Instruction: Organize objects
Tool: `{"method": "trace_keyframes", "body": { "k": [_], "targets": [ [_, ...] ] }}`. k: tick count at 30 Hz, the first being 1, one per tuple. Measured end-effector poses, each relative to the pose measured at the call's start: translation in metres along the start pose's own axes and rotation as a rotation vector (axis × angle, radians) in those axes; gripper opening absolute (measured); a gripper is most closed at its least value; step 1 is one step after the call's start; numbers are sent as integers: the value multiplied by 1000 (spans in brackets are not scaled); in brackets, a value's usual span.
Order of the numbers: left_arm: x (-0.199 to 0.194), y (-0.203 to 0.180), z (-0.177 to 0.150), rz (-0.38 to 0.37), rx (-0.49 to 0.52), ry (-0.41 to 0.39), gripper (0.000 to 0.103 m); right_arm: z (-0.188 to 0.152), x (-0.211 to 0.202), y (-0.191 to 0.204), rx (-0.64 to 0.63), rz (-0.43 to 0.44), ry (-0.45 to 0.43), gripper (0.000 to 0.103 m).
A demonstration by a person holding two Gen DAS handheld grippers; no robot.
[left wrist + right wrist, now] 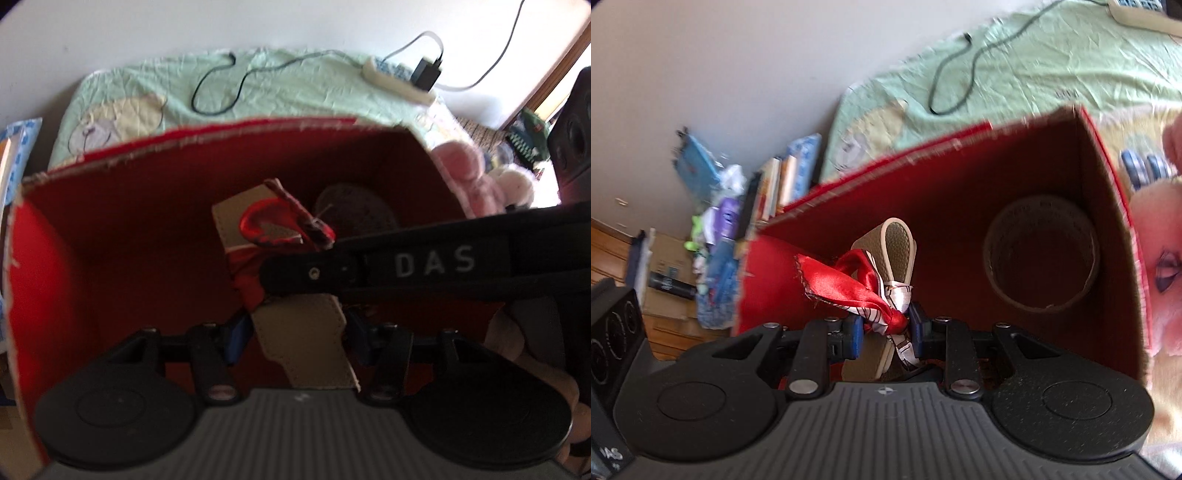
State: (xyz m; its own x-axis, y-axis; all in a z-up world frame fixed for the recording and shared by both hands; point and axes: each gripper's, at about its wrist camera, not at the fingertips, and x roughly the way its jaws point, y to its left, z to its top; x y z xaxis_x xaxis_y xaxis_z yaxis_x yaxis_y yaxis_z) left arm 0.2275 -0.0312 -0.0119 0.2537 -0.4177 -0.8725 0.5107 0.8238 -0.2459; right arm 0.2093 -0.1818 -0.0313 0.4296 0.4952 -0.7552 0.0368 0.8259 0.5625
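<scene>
An open red cardboard box [129, 229] stands on the bed. Over its inside hangs a folded beige strap [306, 343] with a red satin scarf [266, 221] knotted around it. My left gripper [299, 334] is shut on the strap's lower end, blue pads against both edges. The right gripper's black housing marked DAS [436, 262] reaches in from the right. In the right wrist view, my right gripper [886, 334] is shut on the scarf's knot [890, 321], with the strap's loop [897, 251] standing up behind it. A roll of tape [1041, 254] lies in the box's far corner [960, 192].
A mint-green bedspread [295, 81] carries a black cable [218, 85] and a white power strip [399, 81] with a black adapter. Pink plush toys [476, 177] lie right of the box. Books and clutter [768, 188] stand left of the bed, with a black speaker [572, 129] at the right.
</scene>
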Motion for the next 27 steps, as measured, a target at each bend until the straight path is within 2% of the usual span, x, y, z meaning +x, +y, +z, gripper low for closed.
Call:
{"method": "trace_keyframes", "body": {
  "k": [5, 8, 14, 16, 21, 23, 27],
  "targets": [
    [10, 5, 1, 11, 21, 23, 67, 0, 17, 0, -41, -122, 38, 27],
    [10, 11, 1, 4, 20, 28, 68, 1, 23, -1, -41, -164, 60, 27],
    [10, 14, -5, -6, 24, 39, 77, -2, 24, 8, -95, -308, 59, 26],
    [11, 16, -5, -15, 14, 45, 78, -3, 23, 6, -84, -329, 60, 26],
    [15, 10, -7, 60, 35, 48, 77, -7, 25, 8, -110, -388, 66, 26],
    [18, 7, -8, 98, 42, 56, 77, -10, 26, 7, -115, -396, 68, 27],
    [19, 9, -8, 117, 38, 59, 78, -9, 22, -2, -58, -374, 67, 28]
  ]
}}
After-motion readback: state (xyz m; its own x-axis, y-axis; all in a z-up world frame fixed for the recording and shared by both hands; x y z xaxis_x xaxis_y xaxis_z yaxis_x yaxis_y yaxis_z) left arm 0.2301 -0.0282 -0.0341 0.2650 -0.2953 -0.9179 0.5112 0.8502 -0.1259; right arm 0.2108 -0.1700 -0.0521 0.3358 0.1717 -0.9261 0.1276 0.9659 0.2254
